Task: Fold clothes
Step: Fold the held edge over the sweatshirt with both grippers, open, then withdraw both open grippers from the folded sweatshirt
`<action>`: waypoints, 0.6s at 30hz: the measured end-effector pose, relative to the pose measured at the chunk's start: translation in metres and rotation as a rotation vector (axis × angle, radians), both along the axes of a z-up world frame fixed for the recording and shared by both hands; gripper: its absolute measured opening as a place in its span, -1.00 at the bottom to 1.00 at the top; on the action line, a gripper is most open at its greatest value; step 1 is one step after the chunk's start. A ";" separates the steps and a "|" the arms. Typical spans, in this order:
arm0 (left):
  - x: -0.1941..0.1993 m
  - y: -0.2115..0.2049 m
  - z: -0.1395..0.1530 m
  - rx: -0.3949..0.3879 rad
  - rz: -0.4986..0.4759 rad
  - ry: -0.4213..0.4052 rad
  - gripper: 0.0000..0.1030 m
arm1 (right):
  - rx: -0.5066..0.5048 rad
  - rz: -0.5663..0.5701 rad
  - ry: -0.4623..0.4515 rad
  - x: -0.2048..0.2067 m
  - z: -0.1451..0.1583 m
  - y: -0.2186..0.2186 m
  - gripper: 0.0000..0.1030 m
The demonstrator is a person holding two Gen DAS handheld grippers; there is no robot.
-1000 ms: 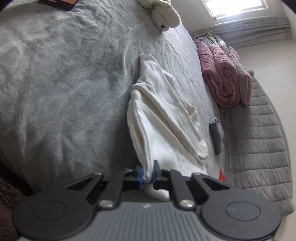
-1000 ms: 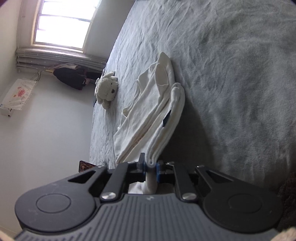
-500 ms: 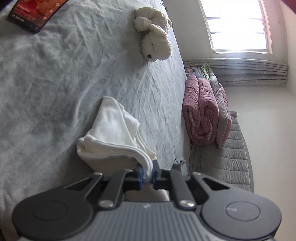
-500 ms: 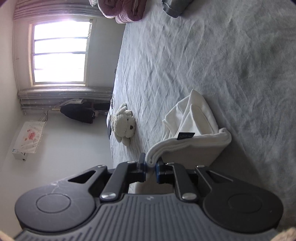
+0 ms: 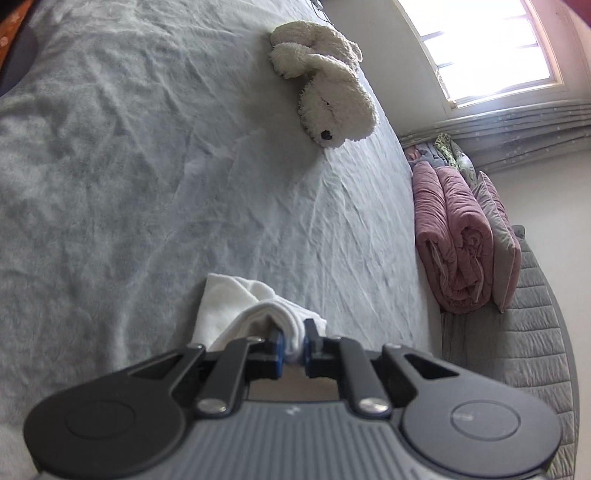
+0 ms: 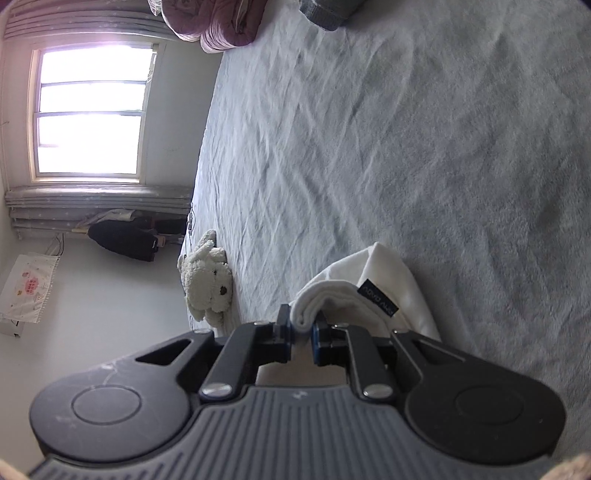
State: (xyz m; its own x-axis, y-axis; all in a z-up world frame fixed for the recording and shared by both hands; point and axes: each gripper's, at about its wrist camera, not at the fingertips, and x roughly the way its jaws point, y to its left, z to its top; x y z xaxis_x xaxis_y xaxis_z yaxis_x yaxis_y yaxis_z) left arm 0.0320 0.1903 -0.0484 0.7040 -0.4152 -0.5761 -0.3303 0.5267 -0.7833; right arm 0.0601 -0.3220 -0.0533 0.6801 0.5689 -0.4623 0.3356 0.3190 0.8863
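A white garment (image 5: 229,310) lies folded over on the grey bed cover (image 5: 147,166), bunched just in front of both grippers. My left gripper (image 5: 293,332) is shut on a thick folded edge of it. In the right wrist view the same garment (image 6: 384,273) shows a small black label (image 6: 378,295) on its top layer. My right gripper (image 6: 302,321) has another folded edge between its jaws. Those jaws are opening, and the cloth still fills the gap between the pads. The garment's lower part is hidden behind both gripper bodies.
A white plush dog (image 5: 328,85) lies near the bed's far edge, under the window (image 5: 491,48). A rolled pink quilt (image 5: 454,243) and pillows rest against the grey padded headboard (image 5: 535,332). A grey folded item (image 6: 325,11) lies further up the bed.
Both grippers carried the garment's edges across the bed, doubling the long spread cloth over into a short bundle. The right jaws have parted slightly.
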 end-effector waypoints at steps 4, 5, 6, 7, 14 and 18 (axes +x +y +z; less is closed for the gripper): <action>0.007 -0.009 -0.003 0.065 -0.022 -0.023 -0.60 | 0.022 0.001 0.008 0.000 -0.010 -0.007 -0.34; 0.007 -0.011 0.000 0.086 -0.032 -0.041 -0.52 | 0.007 0.001 -0.011 -0.001 -0.006 -0.008 -0.08; 0.006 -0.014 0.004 0.110 -0.044 -0.067 -0.31 | -0.012 0.001 -0.032 -0.003 -0.002 -0.008 -0.01; 0.004 -0.017 0.009 0.144 -0.050 -0.095 -0.11 | -0.031 0.001 -0.053 -0.004 0.003 -0.008 0.04; -0.008 -0.049 0.034 0.463 -0.118 -0.250 0.01 | -0.378 0.045 -0.234 -0.018 0.034 0.025 0.05; -0.010 -0.087 0.030 0.655 -0.206 -0.322 0.04 | -0.719 0.147 -0.367 -0.027 0.040 0.079 0.05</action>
State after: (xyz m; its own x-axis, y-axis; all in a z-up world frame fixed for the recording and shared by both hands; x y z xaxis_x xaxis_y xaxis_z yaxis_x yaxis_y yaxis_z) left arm 0.0221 0.1034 -0.0184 0.8246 -0.2001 -0.5292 0.0173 0.9439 -0.3298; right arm 0.0333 -0.2435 -0.0131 0.8006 0.3133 -0.5107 -0.0250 0.8691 0.4940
